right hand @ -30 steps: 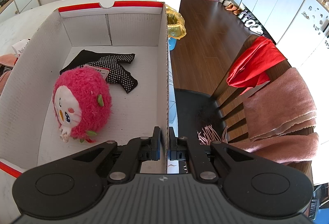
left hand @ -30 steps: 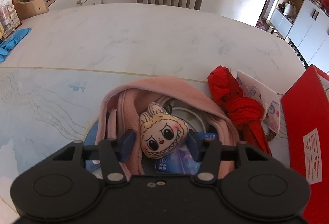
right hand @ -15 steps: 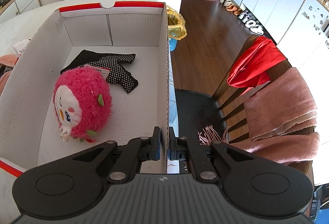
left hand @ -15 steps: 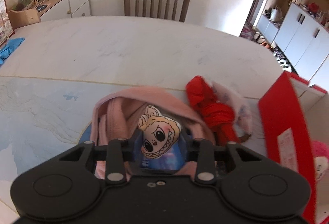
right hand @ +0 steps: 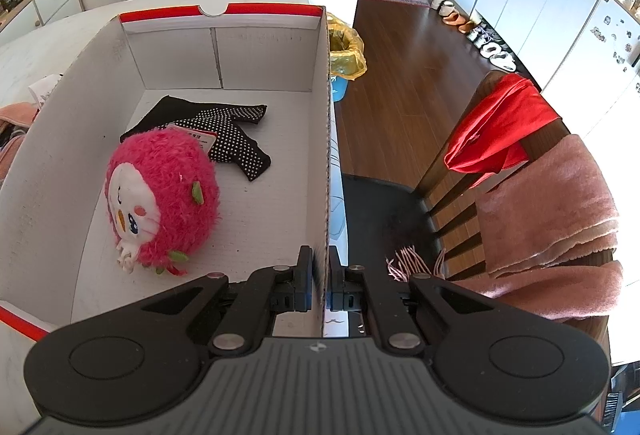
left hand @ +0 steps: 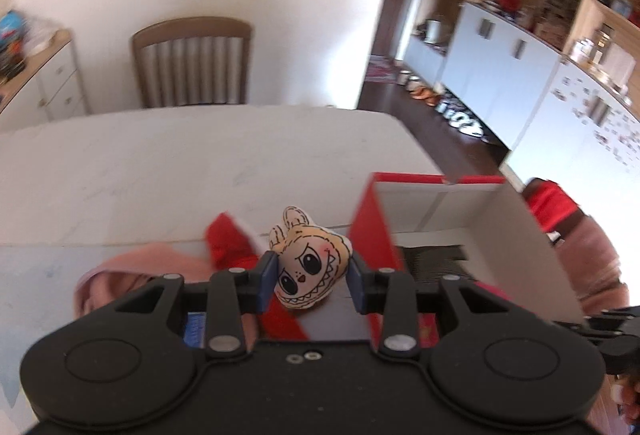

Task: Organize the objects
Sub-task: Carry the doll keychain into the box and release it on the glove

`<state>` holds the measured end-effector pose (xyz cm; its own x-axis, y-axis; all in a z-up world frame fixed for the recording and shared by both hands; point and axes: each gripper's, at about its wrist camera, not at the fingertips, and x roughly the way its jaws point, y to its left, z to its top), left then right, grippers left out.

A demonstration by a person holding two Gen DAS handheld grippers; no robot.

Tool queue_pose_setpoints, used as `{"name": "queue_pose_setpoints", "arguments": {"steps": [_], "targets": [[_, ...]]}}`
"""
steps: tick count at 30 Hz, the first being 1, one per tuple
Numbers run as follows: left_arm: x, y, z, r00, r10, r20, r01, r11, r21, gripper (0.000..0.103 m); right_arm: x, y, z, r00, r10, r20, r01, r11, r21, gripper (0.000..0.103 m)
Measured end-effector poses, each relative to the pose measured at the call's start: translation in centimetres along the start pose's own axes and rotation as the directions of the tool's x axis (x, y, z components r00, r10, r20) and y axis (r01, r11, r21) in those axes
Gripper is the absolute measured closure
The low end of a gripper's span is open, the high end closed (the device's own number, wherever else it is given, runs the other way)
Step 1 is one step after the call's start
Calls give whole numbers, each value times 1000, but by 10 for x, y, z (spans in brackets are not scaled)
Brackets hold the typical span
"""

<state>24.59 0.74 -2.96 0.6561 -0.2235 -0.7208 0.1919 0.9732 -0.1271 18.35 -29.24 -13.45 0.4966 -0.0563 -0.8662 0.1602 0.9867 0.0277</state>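
My left gripper (left hand: 311,280) is shut on a small cream monster-face plush (left hand: 309,267) and holds it in the air just left of the red cardboard box (left hand: 372,231). Below it lie a pink cloth (left hand: 132,275) and a red cloth (left hand: 228,243) on the table. My right gripper (right hand: 320,283) is shut on the box's right wall (right hand: 324,163). Inside the box lie a pink fluffy plush (right hand: 160,191) and a black dotted glove (right hand: 228,131).
The white marble table (left hand: 160,163) stretches behind, with a wooden chair (left hand: 192,63) at its far side. Right of the box is a chair draped with a red cloth (right hand: 496,131) and pink scarf (right hand: 548,219). A yellow-lined bin (right hand: 344,51) stands on the wooden floor.
My left gripper has lifted the monster-face plush up off the pink cloth and swung right, toward the red box. The right gripper has not moved.
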Motion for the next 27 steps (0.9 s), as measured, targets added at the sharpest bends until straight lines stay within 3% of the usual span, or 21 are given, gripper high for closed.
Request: {"name": "queue_pose_setpoints", "arguments": {"steps": [8, 14, 21, 27], "targets": [[2, -55, 7, 996, -89, 16, 87, 991, 105, 68, 2, 0, 1, 1000, 3, 1, -3, 1000, -1, 98], [20, -94, 9, 994, -111, -2, 110, 981, 162, 68, 3, 0, 0, 1000, 6, 1, -6, 1000, 0, 98], [56, -126, 11, 994, -88, -61, 100, 969, 226, 68, 3, 2, -1, 1000, 21, -4, -21, 1000, 2, 98], [92, -147, 5, 994, -9, -110, 45, 945, 324, 68, 3, 0, -3, 1000, 29, -3, -29, 1000, -6, 98]]}}
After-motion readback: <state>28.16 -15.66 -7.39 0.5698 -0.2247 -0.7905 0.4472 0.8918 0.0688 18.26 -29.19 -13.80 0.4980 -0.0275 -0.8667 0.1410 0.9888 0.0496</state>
